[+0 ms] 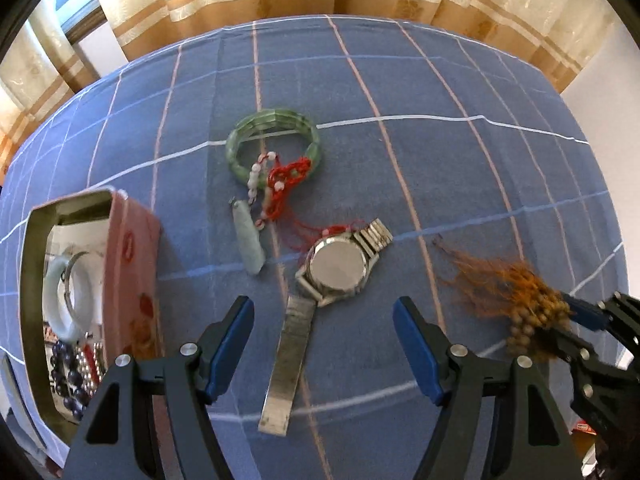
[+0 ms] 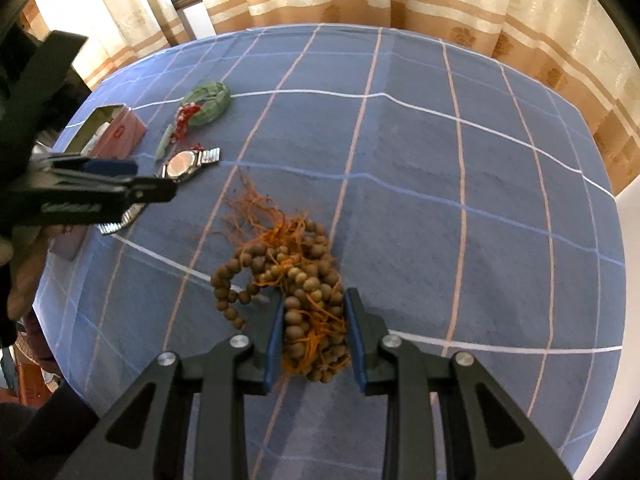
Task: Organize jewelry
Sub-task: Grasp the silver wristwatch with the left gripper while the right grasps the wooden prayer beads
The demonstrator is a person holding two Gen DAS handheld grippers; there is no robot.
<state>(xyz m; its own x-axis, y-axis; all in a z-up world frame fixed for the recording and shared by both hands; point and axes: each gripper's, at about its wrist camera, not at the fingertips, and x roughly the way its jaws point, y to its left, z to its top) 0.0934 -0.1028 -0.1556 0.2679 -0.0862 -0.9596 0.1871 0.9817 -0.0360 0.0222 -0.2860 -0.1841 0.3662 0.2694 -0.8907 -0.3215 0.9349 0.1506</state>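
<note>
The right tool (image 2: 314, 338) pinches a bunched strand of brown wooden beads (image 2: 308, 300), loops and orange threads dangling; a slack loop could snag or slip free. The left tool (image 1: 324, 344) hangs spread above the steel watch (image 1: 338, 268). Beyond, a green bangle (image 1: 272, 144) and the open pink tin (image 1: 132, 264) wait on the surface (image 1: 480, 184).
</note>
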